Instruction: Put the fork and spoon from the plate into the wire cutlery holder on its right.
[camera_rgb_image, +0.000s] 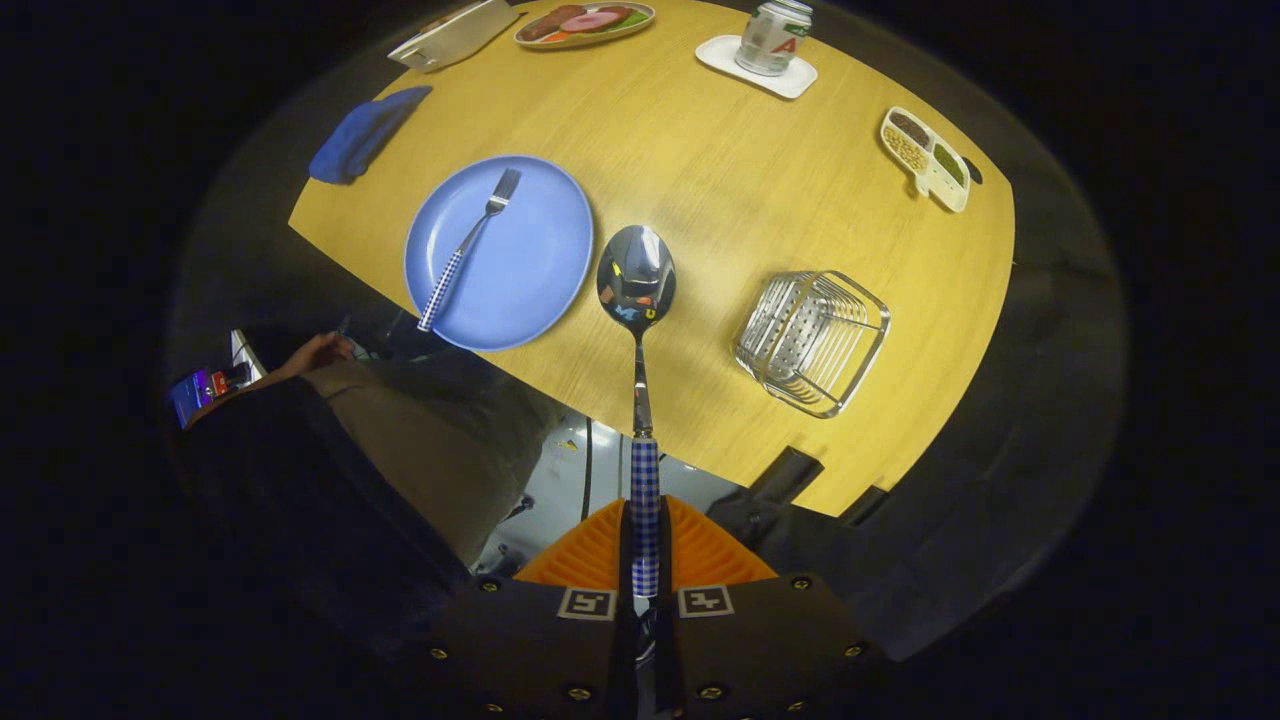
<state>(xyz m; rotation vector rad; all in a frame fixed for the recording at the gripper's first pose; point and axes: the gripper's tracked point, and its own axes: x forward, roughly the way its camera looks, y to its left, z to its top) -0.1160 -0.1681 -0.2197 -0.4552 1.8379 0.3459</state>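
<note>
High above the table (720, 200), I have the gripper (645, 560) clamped on the spoon (637, 285): both fingers press on its checked handle, one from each side, so the shaft runs straight out ahead of them with the bowl at the far end. Holding it by the handle end leaves the bowl free, which I judge suits dropping it bowl-first into the holder (812, 340). That holder sits on the table to the right of the spoon's bowl, an open wire basket with nothing in it that I can see.

Left of the spoon lies the plate (540, 260), and the fork (468, 250) rests on it at a slant, tines far, handle reaching over the near rim. That overhang should give the fingers something to grasp later.

The spoon itself is polished metal, its oval bowl mirror-bright and throwing back reflections, with a slim neck and a blue-and-white checked handle matching the fork's.
</note>
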